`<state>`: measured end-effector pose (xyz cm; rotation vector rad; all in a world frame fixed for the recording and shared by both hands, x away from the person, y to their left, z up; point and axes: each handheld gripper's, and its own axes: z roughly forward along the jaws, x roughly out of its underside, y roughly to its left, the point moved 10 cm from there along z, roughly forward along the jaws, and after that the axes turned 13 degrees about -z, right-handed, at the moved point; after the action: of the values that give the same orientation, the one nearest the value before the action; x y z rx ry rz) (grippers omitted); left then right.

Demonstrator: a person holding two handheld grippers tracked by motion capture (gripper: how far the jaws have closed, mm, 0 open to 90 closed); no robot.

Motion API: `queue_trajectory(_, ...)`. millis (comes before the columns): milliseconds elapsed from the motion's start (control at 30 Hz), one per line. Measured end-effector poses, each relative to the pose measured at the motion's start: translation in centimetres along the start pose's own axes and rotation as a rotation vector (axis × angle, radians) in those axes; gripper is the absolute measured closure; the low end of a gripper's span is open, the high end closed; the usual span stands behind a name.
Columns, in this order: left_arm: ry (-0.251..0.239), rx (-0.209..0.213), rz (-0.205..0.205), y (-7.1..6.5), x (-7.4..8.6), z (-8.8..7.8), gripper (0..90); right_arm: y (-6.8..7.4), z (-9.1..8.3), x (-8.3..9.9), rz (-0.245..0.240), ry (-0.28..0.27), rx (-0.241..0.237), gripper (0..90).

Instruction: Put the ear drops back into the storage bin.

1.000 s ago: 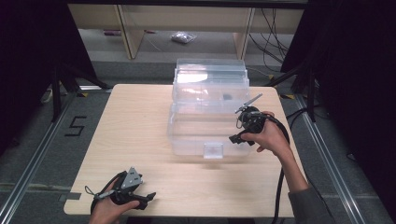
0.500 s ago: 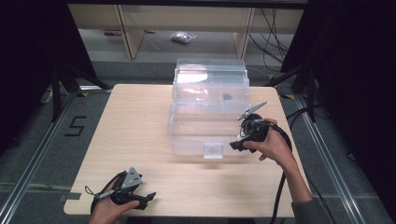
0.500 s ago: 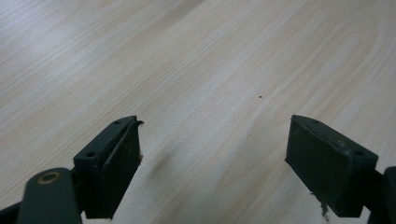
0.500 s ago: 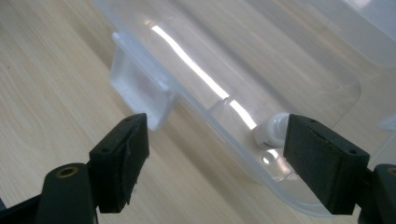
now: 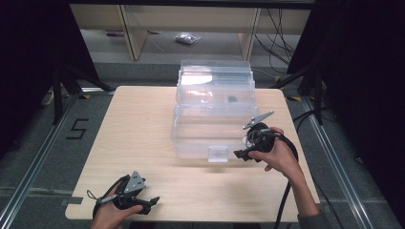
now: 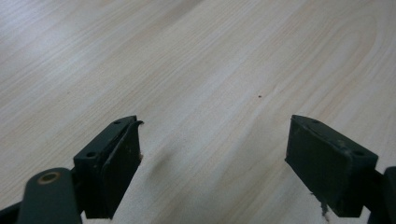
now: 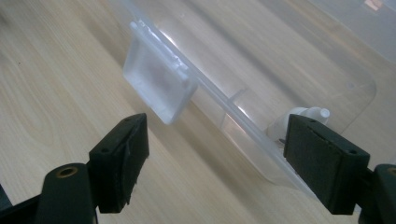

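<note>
Black "5" [image 5: 79, 129] marked on grey floor, left of frame; clear lidded plastic storage box [image 5: 214, 114] centre on pale wooden table [image 5: 138, 129]; right gripper [image 5: 242, 153] jaws apart beside its frosted latch [image 7: 159, 86]; left gripper [image 5: 152, 202] jaws apart, lower left.

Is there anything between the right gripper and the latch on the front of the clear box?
Nothing visible does. The right gripper has its jaws open and apart from the clear box, and in the right gripper view just bare table lies between them and the latch. The left gripper sits at the table's near edge.
</note>
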<state>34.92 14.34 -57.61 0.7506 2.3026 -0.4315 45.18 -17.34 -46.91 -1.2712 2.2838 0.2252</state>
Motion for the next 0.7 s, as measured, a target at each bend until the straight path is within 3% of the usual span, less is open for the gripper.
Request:
queue_trajectory(100, 0.0, -0.001, -0.002, 0.0, 0.0, 0.0, 17.3, 0.4, -0.1, 0.1, 0.014, -0.007, -0.013, 23.1)
queue_trajectory(200, 0.002, 0.0, 0.0, 0.0, 0.0, 0.0, 17.3, 0.6, 0.0, 0.1, -0.012, -0.032, -0.02, 23.1)
queue_trajectory(300, 0.005, 0.001, 0.002, 0.0, 0.1, 0.0, 17.3, 1.1, 0.1, 0.1, 0.015, -0.038, -0.023, 23.0)
queue_trajectory(333, 0.01, 0.0, 0.0, 0.1, 0.1, 0.0, 17.3, 1.0, 0.2, 0.1, -0.014, -0.049, -0.017, 23.1)
queue_trajectory(433, 0.0, 0.001, -0.004, -0.1, 0.0, 0.0, 17.3, 1.5, 0.4, 0.2, -0.015, -0.053, -0.028, 22.8)
queue_trajectory(467, -0.001, 0.001, -0.011, -0.1, 0.0, 0.0, 17.4, 1.3, 0.5, 0.2, -0.047, -0.058, -0.024, 22.8)
queue_trajectory(500, 0.0, 0.002, -0.008, -0.1, 0.0, 0.0, 17.3, 1.7, 0.5, 0.3, -0.006, -0.046, -0.019, 22.7)
queue_trajectory(700, 0.002, 0.002, -0.008, -0.1, 0.0, 0.0, 17.3, 2.3, 0.3, 0.7, -0.044, -0.067, -0.012, 21.9)
